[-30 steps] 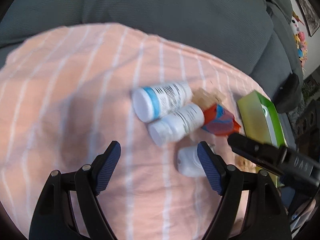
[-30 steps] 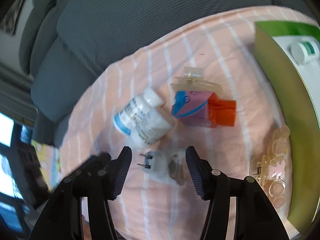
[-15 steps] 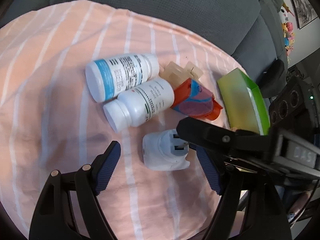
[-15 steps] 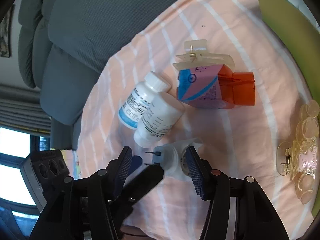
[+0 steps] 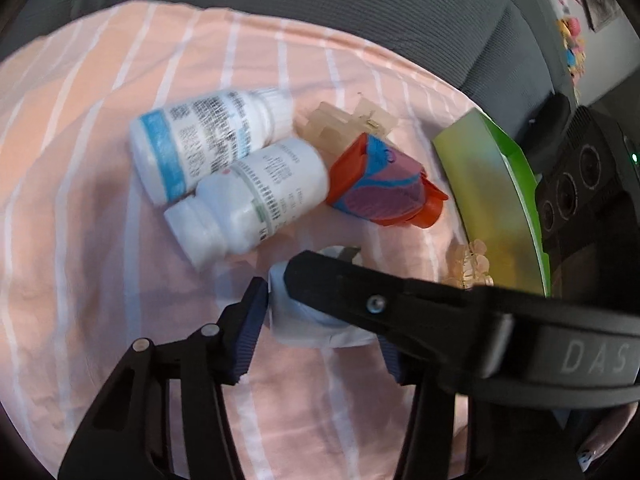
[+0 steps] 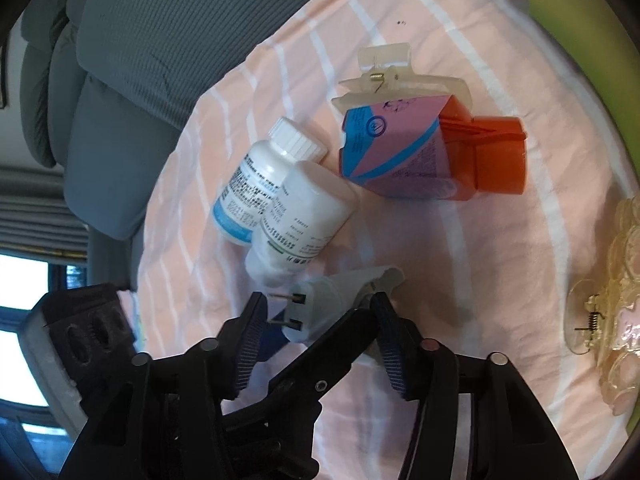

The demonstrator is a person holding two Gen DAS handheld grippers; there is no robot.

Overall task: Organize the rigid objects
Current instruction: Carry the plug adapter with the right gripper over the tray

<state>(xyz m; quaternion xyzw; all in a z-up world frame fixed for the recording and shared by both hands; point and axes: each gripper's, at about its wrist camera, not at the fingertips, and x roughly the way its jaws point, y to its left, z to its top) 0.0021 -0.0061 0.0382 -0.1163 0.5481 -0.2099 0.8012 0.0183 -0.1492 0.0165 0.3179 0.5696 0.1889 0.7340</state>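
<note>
A white plug adapter (image 5: 304, 320) (image 6: 316, 308) lies on a peach striped cloth (image 5: 100, 240). My left gripper (image 5: 320, 320) has its jaws closing on the adapter, and its left blue pad (image 5: 250, 332) touches the adapter's side. One of its black fingers (image 6: 332, 340) crosses the right wrist view. My right gripper (image 6: 316, 312) straddles the same adapter with closing jaws. The prongs sit just clear of its left pad (image 6: 250, 336). Its black finger (image 5: 360, 292) covers part of the adapter in the left wrist view.
Two white pill bottles (image 5: 204, 148) (image 5: 256, 204) lie side by side just beyond the adapter. An orange pack (image 5: 384, 192) with a pink and blue label and a beige hair claw (image 5: 344, 124) lie beside them. A green box (image 5: 492, 192) and a translucent hair clip (image 6: 612, 320) are at the right. Grey sofa cushions (image 6: 160, 40) lie behind.
My left gripper has moved in over the adapter and its jaws have narrowed around it. My right gripper has sunk closer, and its finger now crosses the left wrist view.
</note>
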